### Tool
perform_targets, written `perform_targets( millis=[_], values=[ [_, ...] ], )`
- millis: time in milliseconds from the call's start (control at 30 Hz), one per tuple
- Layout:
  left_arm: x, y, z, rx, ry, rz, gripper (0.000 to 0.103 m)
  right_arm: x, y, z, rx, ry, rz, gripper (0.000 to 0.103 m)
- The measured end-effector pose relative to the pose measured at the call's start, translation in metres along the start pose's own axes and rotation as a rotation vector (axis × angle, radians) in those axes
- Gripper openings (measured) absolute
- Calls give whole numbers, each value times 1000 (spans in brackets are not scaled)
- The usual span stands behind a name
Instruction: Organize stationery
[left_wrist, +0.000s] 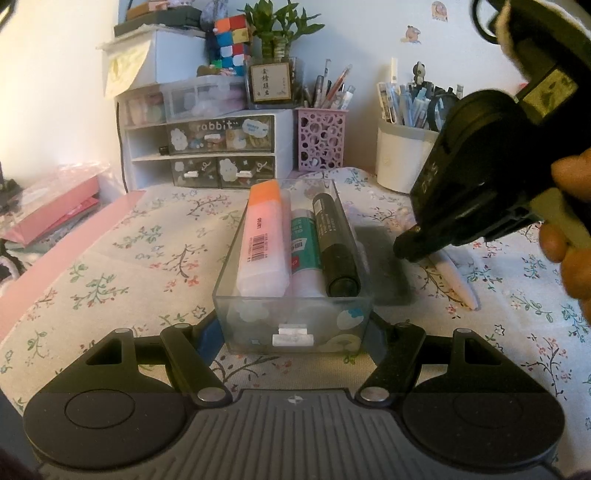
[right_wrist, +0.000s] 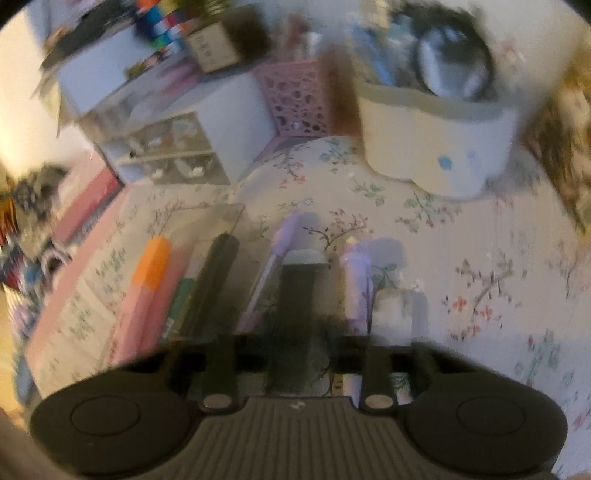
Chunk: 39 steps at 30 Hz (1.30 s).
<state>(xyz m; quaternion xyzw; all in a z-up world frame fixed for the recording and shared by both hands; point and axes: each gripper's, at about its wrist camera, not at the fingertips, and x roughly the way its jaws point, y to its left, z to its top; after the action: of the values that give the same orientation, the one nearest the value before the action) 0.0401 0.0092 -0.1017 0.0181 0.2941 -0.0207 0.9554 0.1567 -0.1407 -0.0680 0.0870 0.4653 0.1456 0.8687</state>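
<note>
Already the left gripper (left_wrist: 293, 328) clamps the clear plastic drawer tray (left_wrist: 258, 314); right of that tray, the right gripper (left_wrist: 406, 251) stands closed by a white pen (left_wrist: 460, 282).

Clear drawer (left_wrist: 295, 317) sits on the bench (left_wrist: 129, 258), centre front, w/ left gripper (left_wrist: 293, 338) clamped across its near end. In the drawer, side by side lengthwise: highlighter (left_wrist: 264, 236) at left, glue stick (left_wrist: 304, 240) in the middle, marker (left_wrist: 334, 240) at right. Right of the drawer, a pen (left_wrist: 458, 275) lies on the bench, right gripper (left_wrist: 406, 251) tip down at its far end. Behind the drawer: small drawer unit (left_wrist: 207, 147) at back left, mesh pen cup (left_wrist: 321, 138) just right of it, pen pot (left_wrist: 402, 155) further right. Potted plant (left_wrist: 277, 40) on top of the unit.
</note>
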Motion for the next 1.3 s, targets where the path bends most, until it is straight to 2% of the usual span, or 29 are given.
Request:
perform_targets(
  millis=[67,100,167,233,267,300,333,433,600,700,800,1033,1200,1300],
  values=[
    [0,0,0,1,1,-2,72,-4,-11,2,91,-3,50,6],
    [0,0,-1,2,-1,-3,72,-4,-14,2,117,-2,39,6],
    [-1,0,-1,0,-2,-4,72,-1,-9,1,62,0,11,6],
    [-1,0,-2,0,-3,3,72,-2,-5,1,42,14,54,10],
    [-2,-1,-2,1,-1,9,72,-3,0,2,21,16,56,15],
    [-3,-1,-2,2,1,12,72,-2,4,3,0,20,42,27],
    [-4,0,-2,0,2,11,72,1,9,3,-29,22,18,35],
    [-7,4,-5,2,-5,13,72,6,18,0,-92,22,3,45],
    [-10,15,-8,-7,-12,18,72,14,40,-3,-238,12,-73,49],
    [-10,19,-9,-16,-20,25,72,17,50,-9,-323,-6,-115,49],
    [-10,19,-9,-13,-20,27,72,16,47,-7,-317,-6,-113,38],
    [-10,17,-8,-12,-17,31,72,10,31,-6,-214,-21,-89,35],
    [-9,15,-7,-8,-15,33,72,4,21,-5,-117,-31,-42,35],
    [-9,15,-7,-9,-12,32,72,-1,10,-1,-15,-39,13,35]
  ],
)
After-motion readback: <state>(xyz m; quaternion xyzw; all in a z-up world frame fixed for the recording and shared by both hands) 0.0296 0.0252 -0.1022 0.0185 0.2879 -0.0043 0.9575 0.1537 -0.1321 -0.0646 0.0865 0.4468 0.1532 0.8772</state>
